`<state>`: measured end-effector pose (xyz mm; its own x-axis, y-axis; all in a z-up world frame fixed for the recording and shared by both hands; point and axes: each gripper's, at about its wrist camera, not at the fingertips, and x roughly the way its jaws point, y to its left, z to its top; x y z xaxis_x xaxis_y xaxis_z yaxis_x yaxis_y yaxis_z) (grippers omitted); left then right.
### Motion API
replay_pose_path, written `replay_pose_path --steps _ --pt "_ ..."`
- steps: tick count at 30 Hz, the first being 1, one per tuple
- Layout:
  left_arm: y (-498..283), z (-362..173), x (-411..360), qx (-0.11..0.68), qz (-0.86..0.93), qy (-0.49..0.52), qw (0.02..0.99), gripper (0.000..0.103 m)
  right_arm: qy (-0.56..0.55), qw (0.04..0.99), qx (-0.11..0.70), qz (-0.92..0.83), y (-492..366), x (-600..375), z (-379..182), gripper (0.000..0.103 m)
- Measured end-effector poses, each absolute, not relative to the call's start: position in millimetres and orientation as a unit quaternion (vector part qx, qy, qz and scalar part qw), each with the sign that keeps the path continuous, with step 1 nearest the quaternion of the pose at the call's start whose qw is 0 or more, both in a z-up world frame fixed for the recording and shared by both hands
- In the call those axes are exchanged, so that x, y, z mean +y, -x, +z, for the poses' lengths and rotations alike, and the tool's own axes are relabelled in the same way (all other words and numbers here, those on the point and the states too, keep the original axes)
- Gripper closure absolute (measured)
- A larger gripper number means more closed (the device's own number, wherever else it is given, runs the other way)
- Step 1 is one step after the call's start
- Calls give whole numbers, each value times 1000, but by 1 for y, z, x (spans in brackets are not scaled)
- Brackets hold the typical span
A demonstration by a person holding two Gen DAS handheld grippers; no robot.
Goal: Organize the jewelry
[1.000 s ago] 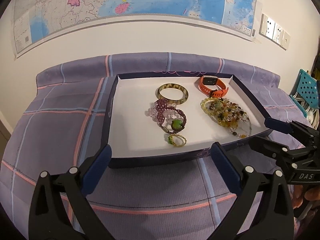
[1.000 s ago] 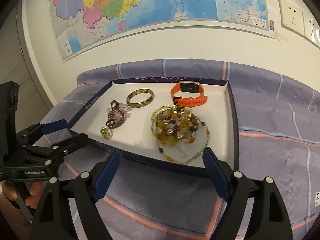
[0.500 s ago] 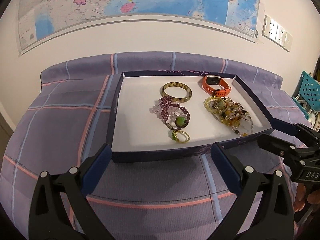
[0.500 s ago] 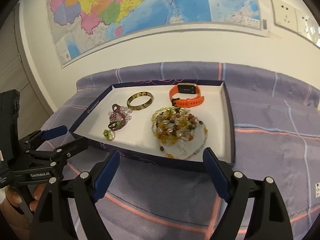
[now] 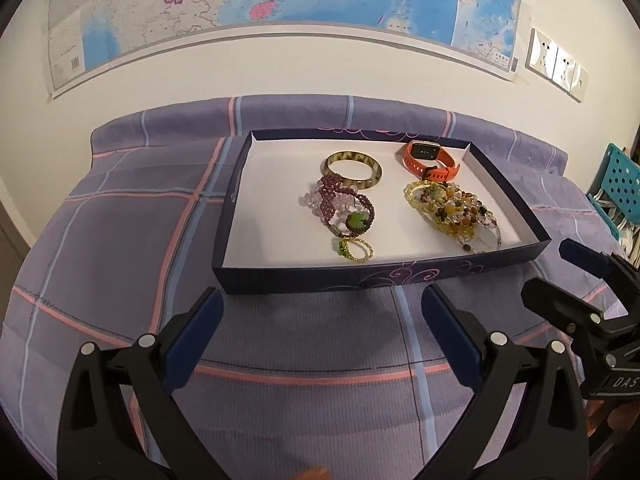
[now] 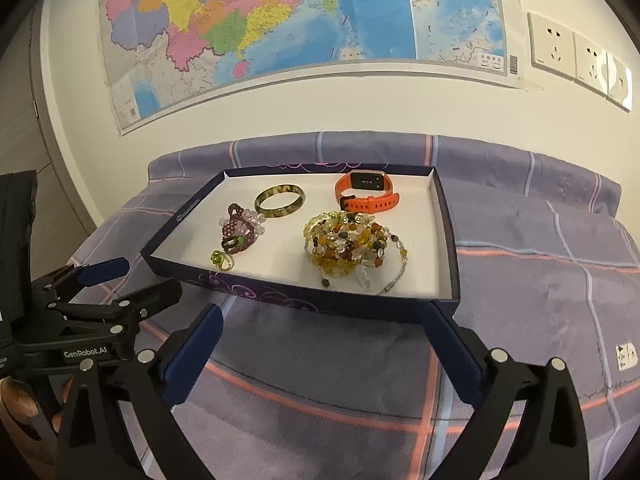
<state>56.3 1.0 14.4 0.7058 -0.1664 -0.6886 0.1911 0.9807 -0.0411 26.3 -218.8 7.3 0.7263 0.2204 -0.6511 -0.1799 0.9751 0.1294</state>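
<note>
Both grippers hover short of the tray, over the purple plaid bedspread (image 5: 120,240). Left gripper (image 5: 318,312): jaws wide apart, nothing held. Right gripper (image 6: 320,326): likewise spread wide and empty.

All jewelry lies inside the shallow navy tray (image 5: 360,278) with a white floor:
- green-brown bangle (image 5: 353,169), far centre
- orange watch (image 5: 430,159), far right corner
- purple bead bracelet (image 5: 340,208) with a green stone, touching the bangle's near edge
- small green bead ring (image 5: 354,249), just beside the purple bracelet
- yellow-amber bead pile (image 5: 452,212), tangled strands, right side

Judgement: collection appears done, since no piece shows outside the tray. Sorting does not: the amber pile is heaped, and the purple bracelet crowds bangle and ring. Separating these is likely what is left. No grasp begun.
</note>
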Motion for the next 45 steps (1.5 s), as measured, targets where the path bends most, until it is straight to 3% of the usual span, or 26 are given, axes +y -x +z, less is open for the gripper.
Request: replay_pose_path --steps 45 --pt "-38 17 -3 367 -97 -24 925 5 -38 926 361 107 -6 -214 3 7"
